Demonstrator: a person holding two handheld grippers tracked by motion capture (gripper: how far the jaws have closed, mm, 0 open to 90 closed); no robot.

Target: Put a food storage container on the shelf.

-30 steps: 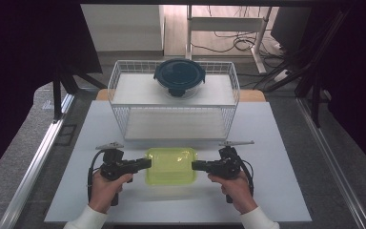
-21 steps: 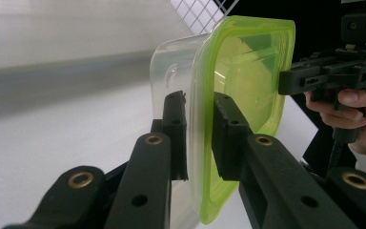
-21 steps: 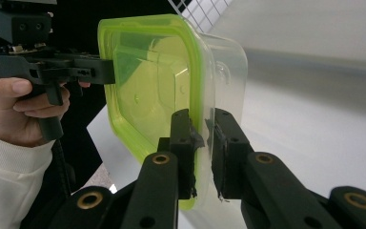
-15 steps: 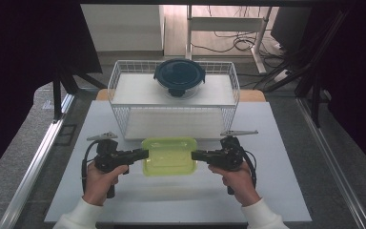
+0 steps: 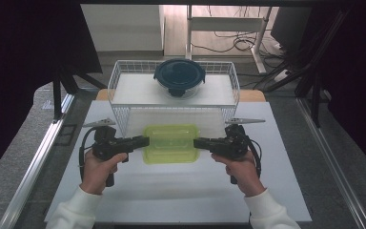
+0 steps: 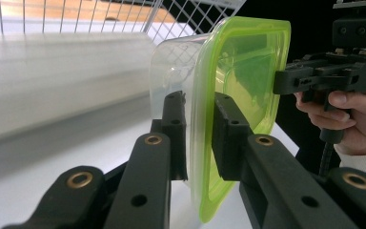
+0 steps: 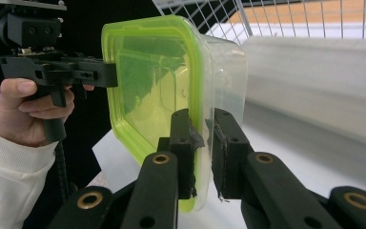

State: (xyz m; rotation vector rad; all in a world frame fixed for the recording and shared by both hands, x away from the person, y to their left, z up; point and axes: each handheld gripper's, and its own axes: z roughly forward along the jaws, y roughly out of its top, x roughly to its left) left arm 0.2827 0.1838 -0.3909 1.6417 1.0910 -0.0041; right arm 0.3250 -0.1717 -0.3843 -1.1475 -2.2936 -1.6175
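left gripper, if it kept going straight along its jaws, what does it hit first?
The left gripper is already clamped on the green-lidded container. Beyond it, roughly in line, comes the right gripper, clamped on the opposite rim; exact depth alignment is unclear.

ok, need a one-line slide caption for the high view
Left gripper and right gripper clamp opposite ends of a green-lidded container in front of a white wire basket holding a dark-lidded bowl.
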